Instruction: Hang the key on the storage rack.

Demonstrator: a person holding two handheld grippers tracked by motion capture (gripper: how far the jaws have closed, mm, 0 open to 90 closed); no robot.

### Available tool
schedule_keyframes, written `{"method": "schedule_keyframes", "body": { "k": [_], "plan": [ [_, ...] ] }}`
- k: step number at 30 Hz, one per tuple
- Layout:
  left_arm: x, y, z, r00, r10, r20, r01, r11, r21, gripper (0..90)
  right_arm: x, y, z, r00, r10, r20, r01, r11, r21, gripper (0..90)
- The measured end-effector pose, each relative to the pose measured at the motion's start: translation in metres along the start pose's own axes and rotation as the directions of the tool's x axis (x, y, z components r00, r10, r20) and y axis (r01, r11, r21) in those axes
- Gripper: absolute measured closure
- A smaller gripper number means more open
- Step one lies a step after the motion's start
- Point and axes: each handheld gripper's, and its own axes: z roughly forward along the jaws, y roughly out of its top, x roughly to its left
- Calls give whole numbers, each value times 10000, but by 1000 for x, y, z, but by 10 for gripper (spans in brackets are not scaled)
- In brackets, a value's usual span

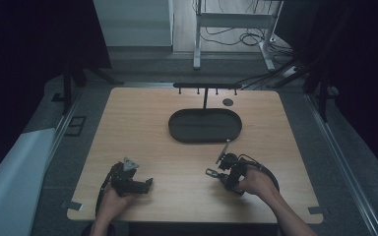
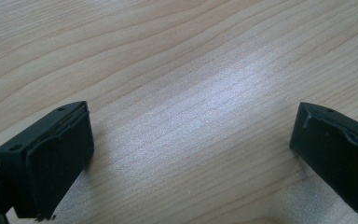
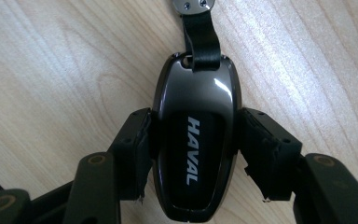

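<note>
Right gripper pinching a car key near the table's front edge, left gripper idle.

The right gripper (image 3: 193, 154) has its jaws pressed on the two long sides of a glossy dark car key (image 3: 193, 140), strap (image 3: 199, 37) pointing away, just above the table (image 1: 142, 123) toward its front right corner. The left gripper (image 2: 191, 154) rests near the front left corner, jaws spread over bare wood. The key's shell looks slick and curved, so it could squirt out of the pads or swivel if the squeeze eases. Open wood lies between the hands and the black oval tray (image 1: 205, 139) at the back edge; the hook rack (image 1: 206, 86) behind it leaves little room there.
</note>
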Motion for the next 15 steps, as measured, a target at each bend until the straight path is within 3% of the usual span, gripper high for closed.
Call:
{"method": "schedule_keyframes", "body": {
  "k": [9,15],
  "plan": [
    [0,0,0,10000,-1,2,1,10000,5,0,2,11,2,9986,16,531,-62,9962,863,486],
    [0,0,0,10000,1,4,-1,10000,7,0,-1,8,-2,9981,-215,578,168,9967,800,487]
  ]
}}
